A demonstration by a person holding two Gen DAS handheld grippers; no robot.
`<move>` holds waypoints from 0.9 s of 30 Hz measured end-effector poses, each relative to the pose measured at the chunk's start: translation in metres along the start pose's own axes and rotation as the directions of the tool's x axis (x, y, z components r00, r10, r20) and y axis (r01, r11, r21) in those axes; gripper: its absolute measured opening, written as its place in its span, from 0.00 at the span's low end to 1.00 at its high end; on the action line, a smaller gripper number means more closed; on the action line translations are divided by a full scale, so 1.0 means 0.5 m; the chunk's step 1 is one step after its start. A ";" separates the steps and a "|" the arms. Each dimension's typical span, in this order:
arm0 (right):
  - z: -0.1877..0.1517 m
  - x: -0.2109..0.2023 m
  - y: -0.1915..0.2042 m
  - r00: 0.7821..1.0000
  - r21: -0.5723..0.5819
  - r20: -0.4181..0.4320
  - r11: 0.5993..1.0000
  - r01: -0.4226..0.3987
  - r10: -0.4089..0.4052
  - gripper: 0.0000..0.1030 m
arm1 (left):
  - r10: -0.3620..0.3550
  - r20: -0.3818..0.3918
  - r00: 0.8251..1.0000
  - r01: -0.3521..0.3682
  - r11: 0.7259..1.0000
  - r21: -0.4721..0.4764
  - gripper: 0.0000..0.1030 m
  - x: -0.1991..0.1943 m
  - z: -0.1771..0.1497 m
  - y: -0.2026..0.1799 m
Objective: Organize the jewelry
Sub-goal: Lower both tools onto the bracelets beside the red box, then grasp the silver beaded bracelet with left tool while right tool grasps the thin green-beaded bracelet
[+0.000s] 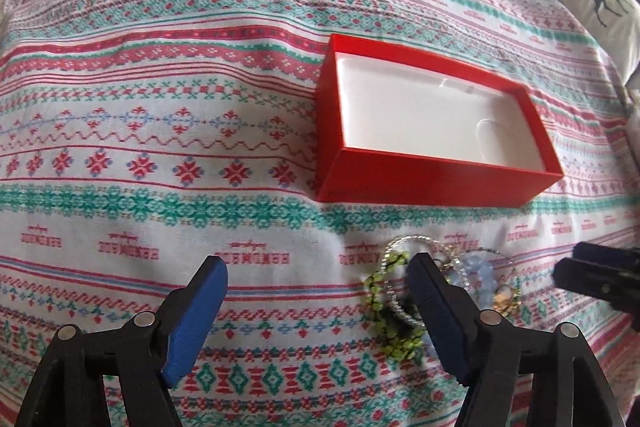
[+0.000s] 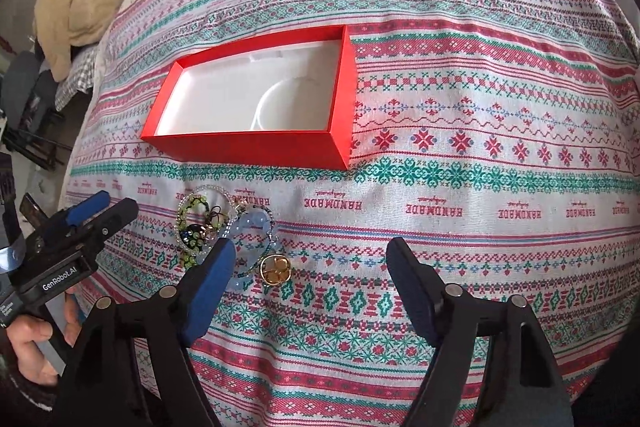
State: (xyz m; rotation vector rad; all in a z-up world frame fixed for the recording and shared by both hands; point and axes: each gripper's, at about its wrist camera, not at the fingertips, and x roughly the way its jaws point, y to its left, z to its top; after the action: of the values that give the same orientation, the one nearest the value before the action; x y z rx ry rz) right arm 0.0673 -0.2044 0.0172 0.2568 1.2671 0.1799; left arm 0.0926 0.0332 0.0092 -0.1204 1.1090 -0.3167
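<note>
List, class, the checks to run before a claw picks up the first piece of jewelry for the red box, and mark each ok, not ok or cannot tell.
1. Red box open, nothing in it: ok.
2. Left claw open, nothing held: ok.
3. Right claw open, nothing held: ok.
4. Jewelry pile separated into single pieces: not ok, tangled.
5. Gold piece free of the blue beads: cannot tell.
</note>
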 end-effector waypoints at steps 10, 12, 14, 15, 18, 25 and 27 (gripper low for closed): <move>0.020 0.045 0.025 0.999 -0.023 -0.038 0.999 -0.024 0.023 0.40 | -0.075 -0.088 0.993 0.075 0.997 -0.001 0.41 0.056 0.002 -0.054; 0.023 0.055 0.032 0.999 -0.034 -0.047 0.999 -0.017 0.015 0.37 | -0.062 -0.109 0.992 0.062 0.998 -0.003 0.36 0.071 0.001 -0.059; 0.025 0.062 0.038 0.999 -0.040 -0.050 0.999 -0.010 0.008 0.31 | -0.057 -0.127 0.990 0.056 0.998 -0.015 0.30 0.087 0.000 -0.061; 0.026 0.066 0.039 0.999 -0.041 -0.051 0.999 -0.006 0.004 0.29 | -0.057 -0.135 0.989 0.054 0.998 -0.023 0.28 0.093 -0.001 -0.062; 0.027 0.078 0.040 0.998 -0.032 -0.059 0.999 0.003 -0.005 0.28 | -0.051 -0.145 0.988 0.045 0.998 -0.041 0.17 0.105 -0.004 -0.062; 0.024 0.094 0.044 0.997 -0.041 -0.069 0.999 0.017 -0.020 0.11 | -0.023 -0.110 0.994 0.015 0.997 -0.071 0.00 0.097 -0.002 -0.047; 0.024 0.095 0.051 0.998 -0.056 -0.066 0.998 0.022 -0.025 0.07 | -0.018 -0.104 0.994 0.011 0.998 -0.066 0.00 0.093 -0.002 -0.046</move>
State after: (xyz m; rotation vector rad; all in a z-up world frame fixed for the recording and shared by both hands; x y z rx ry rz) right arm 0.0927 -0.1679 -0.0158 0.1899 1.3287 0.2042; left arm 0.1063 -0.0030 -0.0255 -0.1713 1.2231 -0.3026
